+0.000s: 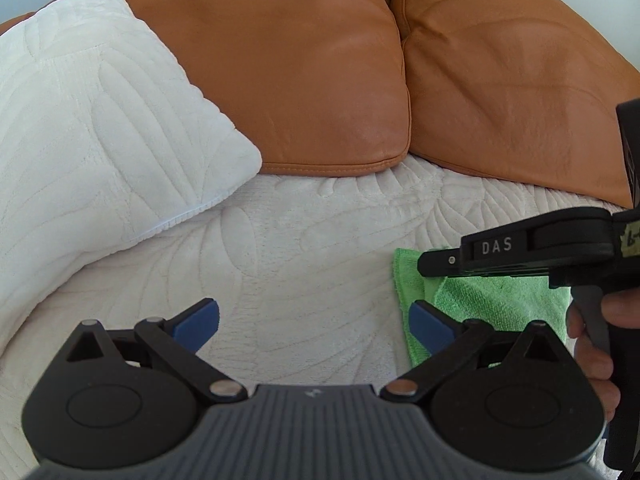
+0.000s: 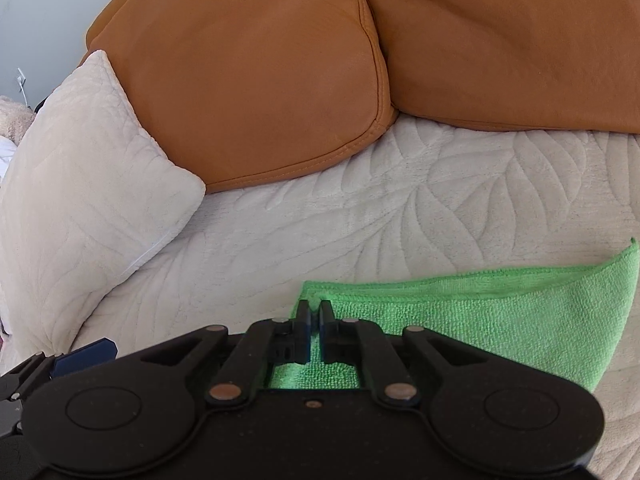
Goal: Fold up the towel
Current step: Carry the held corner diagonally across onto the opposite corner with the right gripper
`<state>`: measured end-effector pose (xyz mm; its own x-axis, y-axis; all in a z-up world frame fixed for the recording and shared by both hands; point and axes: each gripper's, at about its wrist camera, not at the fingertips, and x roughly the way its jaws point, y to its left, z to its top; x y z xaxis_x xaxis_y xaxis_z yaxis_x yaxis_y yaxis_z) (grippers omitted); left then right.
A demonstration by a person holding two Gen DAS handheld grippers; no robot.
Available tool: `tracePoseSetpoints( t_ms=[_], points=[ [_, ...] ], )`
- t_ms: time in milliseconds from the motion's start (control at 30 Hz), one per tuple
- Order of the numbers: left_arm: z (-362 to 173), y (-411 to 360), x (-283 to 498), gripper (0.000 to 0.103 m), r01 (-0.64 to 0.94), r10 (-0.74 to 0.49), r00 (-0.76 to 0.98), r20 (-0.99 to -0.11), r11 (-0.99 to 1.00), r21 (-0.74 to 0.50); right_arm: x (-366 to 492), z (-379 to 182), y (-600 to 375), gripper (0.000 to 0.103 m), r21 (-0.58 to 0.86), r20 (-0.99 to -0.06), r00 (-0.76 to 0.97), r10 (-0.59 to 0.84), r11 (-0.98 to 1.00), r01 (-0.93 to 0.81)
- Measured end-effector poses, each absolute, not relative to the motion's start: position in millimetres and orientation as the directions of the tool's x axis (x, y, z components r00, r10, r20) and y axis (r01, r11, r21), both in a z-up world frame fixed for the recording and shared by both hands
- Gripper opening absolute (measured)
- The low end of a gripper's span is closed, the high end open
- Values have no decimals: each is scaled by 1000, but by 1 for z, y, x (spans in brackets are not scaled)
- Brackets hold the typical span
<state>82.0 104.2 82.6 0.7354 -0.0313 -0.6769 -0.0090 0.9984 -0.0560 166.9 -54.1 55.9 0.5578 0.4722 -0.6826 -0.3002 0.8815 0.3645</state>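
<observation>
Green microfibre towel (image 2: 480, 312), folded over, lying on the cream quilted sofa cover (image 2: 320, 220) before tan leather cushions (image 2: 248, 92). Right tongs (image 2: 315, 314) nearly together over its left corner, a narrow gap visible, gripping nothing; left tongs (image 1: 314, 320) wide apart, empty. Risk: layers may slip apart if the corner drags. Right tool's label reads "DAS"

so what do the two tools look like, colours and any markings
The left tool has black linkage arms with silver pivot pins, blue pads and a ribbed grey body. The right tool is all black with the same silver pins; from the left wrist view its side carries a "DAS" label.
</observation>
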Motion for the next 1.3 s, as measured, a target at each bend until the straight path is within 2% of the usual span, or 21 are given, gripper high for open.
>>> tracePoseSetpoints(
  t_ms=[33,100,200,267,367,467,567,633,767,800,900,967,1067,1200,1267,1300],
  points=[
    [81,99,82,102,8,-39,730,-683,999,-49,166,58,-57,20,363,-670,569,477,879,-310],
    [76,89,85,102,42,-52,720,-692,999,-31,157,66,-69,32,337,-635,616,466,885,-322],
    [75,75,81,102,81,-60,726,-685,997,-1,143,81,-95,32,275,-585,693,422,907,-320],
    [76,67,77,102,107,-79,741,-667,994,2,137,87,-116,28,242,-567,728,386,922,-301],
    [77,60,73,102,155,-153,761,-630,987,-53,138,81,-150,24,183,-589,740,325,945,-269],
    [75,58,76,102,172,-198,734,-650,980,-104,145,63,-170,23,106,-624,739,255,964,-244],
    [76,65,77,102,143,-182,733,-655,983,-114,147,47,-190,23,39,-613,777,141,988,-149],
    [77,73,78,102,111,-154,742,-652,988,-106,143,46,-201,23,76,-585,800,129,992,-104],
    [81,98,83,102,11,-109,747,-655,988,-152,121,63,-181,23,62,-507,829,237,969,-239],
    [81,106,85,102,-22,-102,747,-657,984,-178,118,66,-173,28,51,-509,817,271,957,-286],
    [83,129,86,102,-110,-82,748,-659,963,-244,114,73,-120,27,-11,-567,744,355,899,-438],
    [85,142,84,102,-149,-67,753,-655,952,-269,115,75,-90,27,-19,-586,716,378,878,-479],
    [89,157,81,102,-190,-49,760,-648,937,-294,126,74,-50,27,36,-631,682,369,892,-450],
    [93,172,78,102,-226,-34,769,-638,919,-322,129,58,-7,27,-29,-671,673,310,897,-441],
    [95,173,77,102,-223,-32,772,-634,921,-318,128,51,7,26,-98,-669,702,245,907,-410],
    [96,174,77,102,-221,-31,774,-632,923,-316,129,49,10,19,-117,-660,717,224,912,-393]
  ],
)
